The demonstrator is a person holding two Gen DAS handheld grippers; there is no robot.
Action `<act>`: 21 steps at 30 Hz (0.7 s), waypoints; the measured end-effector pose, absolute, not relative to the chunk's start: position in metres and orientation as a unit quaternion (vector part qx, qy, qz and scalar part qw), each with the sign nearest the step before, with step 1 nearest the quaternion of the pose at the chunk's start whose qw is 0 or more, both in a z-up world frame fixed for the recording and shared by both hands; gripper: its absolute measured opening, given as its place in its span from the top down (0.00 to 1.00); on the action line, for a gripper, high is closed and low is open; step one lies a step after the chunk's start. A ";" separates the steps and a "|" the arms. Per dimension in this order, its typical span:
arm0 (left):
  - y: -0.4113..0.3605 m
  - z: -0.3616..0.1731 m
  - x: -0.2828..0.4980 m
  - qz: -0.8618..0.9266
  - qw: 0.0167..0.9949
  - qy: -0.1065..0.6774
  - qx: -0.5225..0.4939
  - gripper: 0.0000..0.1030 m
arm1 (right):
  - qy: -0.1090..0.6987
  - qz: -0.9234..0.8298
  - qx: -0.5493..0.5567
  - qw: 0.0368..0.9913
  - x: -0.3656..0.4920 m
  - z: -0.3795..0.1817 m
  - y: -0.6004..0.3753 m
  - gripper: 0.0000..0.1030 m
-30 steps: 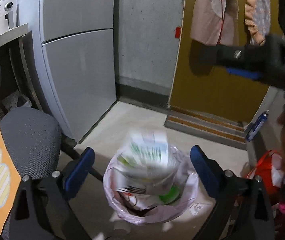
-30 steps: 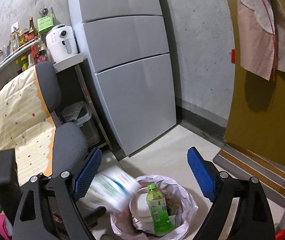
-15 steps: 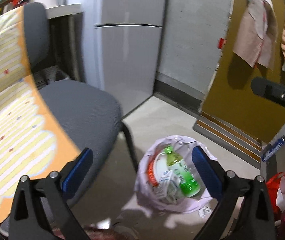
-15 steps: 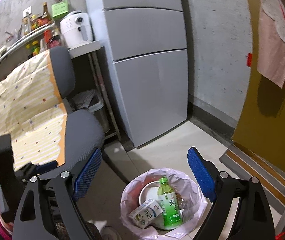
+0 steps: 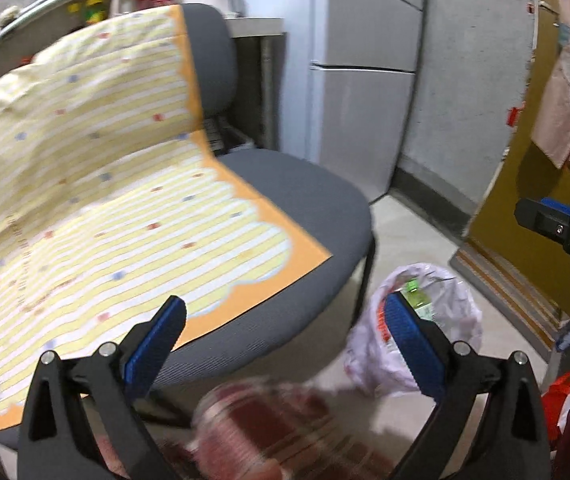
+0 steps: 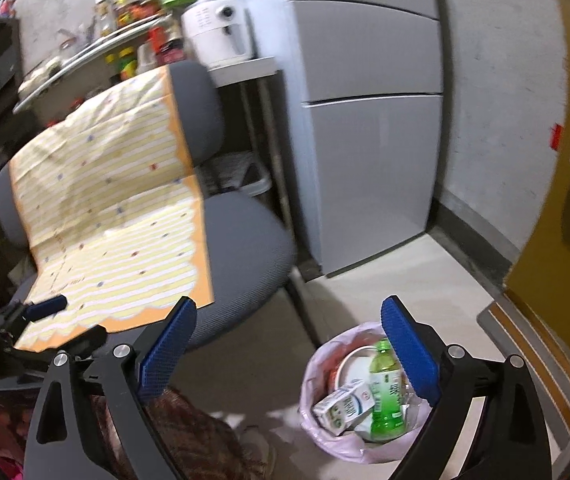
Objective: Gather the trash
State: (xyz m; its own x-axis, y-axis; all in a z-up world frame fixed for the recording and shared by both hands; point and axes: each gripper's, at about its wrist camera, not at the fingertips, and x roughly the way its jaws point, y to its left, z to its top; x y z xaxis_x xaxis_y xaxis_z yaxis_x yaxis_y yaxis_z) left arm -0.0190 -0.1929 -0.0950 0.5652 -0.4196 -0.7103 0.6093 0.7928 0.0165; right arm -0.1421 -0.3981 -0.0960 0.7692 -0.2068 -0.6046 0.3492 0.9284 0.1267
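Note:
A pale pink trash bag [image 6: 317, 376] [image 5: 445, 312] stands open on the floor beside a chair. Inside it lie a green bottle [image 6: 385, 396], a small white carton [image 6: 343, 406] and a white round dish [image 6: 355, 366]. My right gripper [image 6: 287, 346] hovers open above and left of the bag, nothing between its blue pads. My left gripper [image 5: 283, 338] is open and empty too, in front of the chair seat with the bag at its right finger. Its blue-tipped finger [image 6: 47, 306] shows at the left of the right wrist view.
A grey office chair [image 5: 305, 208] [image 6: 245, 248] draped with a yellow striped cloth [image 5: 105, 200] fills the left. A grey fridge [image 6: 369, 120] stands behind, a yellow door [image 6: 557, 240] at right. A person's dark red patterned garment [image 5: 285, 432] lies low in front.
A carton has dropped from the left gripper into the bag. Both grippers have swung left and back, so the chair now fills the view and the bag sits lower right.

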 end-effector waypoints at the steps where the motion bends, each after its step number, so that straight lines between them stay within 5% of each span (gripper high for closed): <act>1: -0.187 -0.092 -0.021 -0.290 0.875 0.365 0.130 0.07 | 0.308 -0.138 0.112 0.935 -0.141 -0.093 -0.392 0.10; 21: -0.102 -0.039 -0.051 -0.187 0.895 0.390 0.111 0.07 | 0.328 -0.064 0.012 0.942 -0.163 -0.047 -0.320 0.09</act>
